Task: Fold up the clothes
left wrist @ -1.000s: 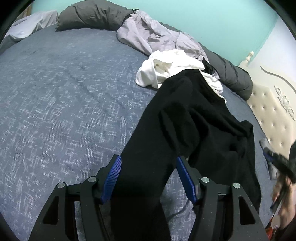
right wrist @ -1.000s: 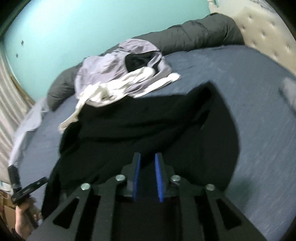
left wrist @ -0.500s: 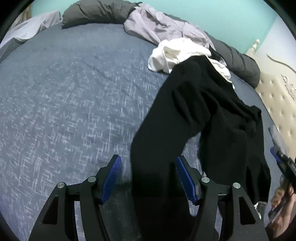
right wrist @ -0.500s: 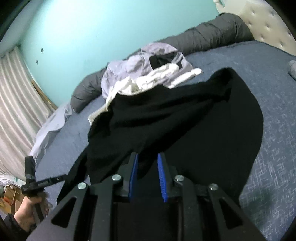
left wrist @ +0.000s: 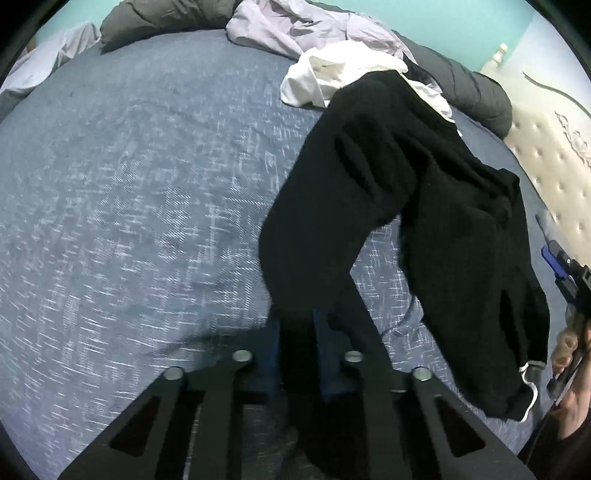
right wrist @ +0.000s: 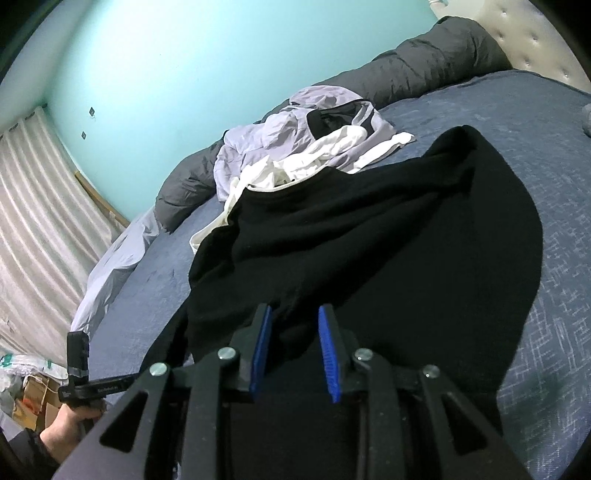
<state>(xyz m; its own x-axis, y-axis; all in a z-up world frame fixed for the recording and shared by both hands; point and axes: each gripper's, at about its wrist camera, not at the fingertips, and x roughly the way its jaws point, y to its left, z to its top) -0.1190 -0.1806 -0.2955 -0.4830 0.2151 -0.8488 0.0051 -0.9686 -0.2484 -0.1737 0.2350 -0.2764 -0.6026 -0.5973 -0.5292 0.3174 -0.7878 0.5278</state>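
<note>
A black garment lies stretched across the blue-grey bed cover, its far end resting on a white garment. My left gripper is shut on its near, narrow end. At the left wrist view's right edge a white drawstring hangs from the garment's other end, beside a hand holding the right gripper. In the right wrist view my right gripper holds a fold of the black garment between its blue pads. The left gripper shows at lower left in a hand.
A heap of lilac cloth and white clothing lies at the far side of the bed. A rolled grey duvet runs along the turquoise wall. A tufted cream headboard stands at the right, and curtains hang left.
My left gripper, open around the black garment a second ago, has shut on it. The right gripper has tilted up while holding the cloth, and its pads stand slightly wider.
</note>
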